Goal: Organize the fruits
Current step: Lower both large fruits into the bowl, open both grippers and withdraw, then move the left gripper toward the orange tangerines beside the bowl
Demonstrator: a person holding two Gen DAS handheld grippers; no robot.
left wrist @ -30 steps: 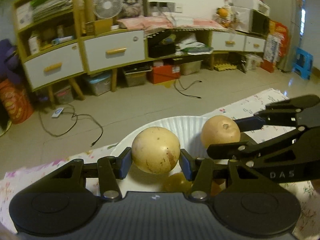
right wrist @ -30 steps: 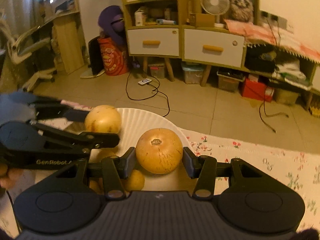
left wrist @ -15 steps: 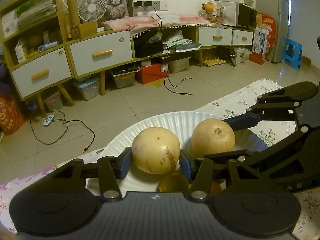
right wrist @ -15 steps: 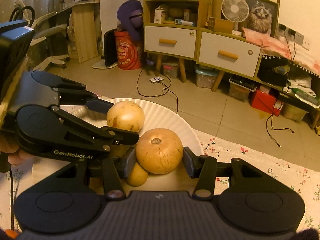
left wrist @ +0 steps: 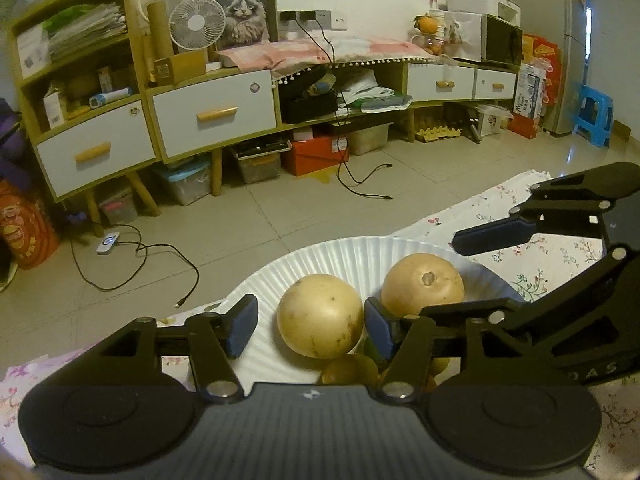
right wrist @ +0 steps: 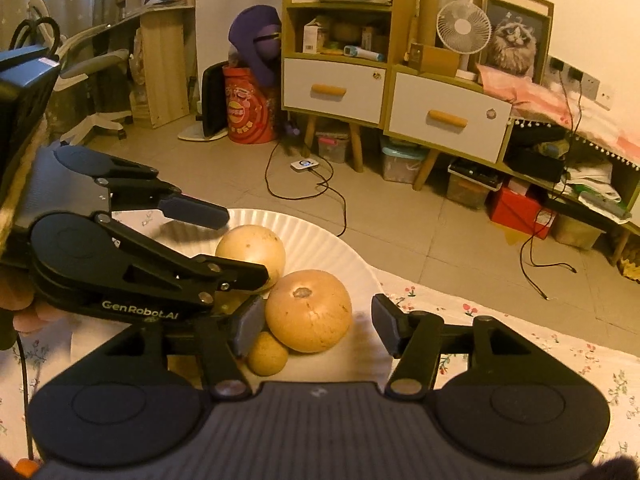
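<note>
A white paper plate [left wrist: 340,252] [right wrist: 320,240] holds two large round fruits. The pale yellow fruit [left wrist: 320,316] [right wrist: 250,250] lies between the fingers of my left gripper [left wrist: 310,330] [right wrist: 244,246]. Those jaws are opening, with a clear gap at the left pad. The orange-tan fruit [right wrist: 308,310] [left wrist: 424,284] lies between the fingers of my right gripper [right wrist: 318,328] [left wrist: 440,276]. Its jaws are opening too, and the right pad stands well off the fruit. Both fruits rest on the plate. Smaller fruits [right wrist: 267,354] [left wrist: 350,370] lie below them, partly hidden.
The plate sits near the far edge of a table covered in a floral cloth [right wrist: 520,344] [left wrist: 500,208]. A person's hand [right wrist: 24,308] holds the left gripper. Beyond the edge is tiled floor with cables and a low cabinet [left wrist: 212,112].
Both grippers' jaws have spread apart. The pads that pressed on the two large fruits now stand off them, and the fruits sit on the plate.
</note>
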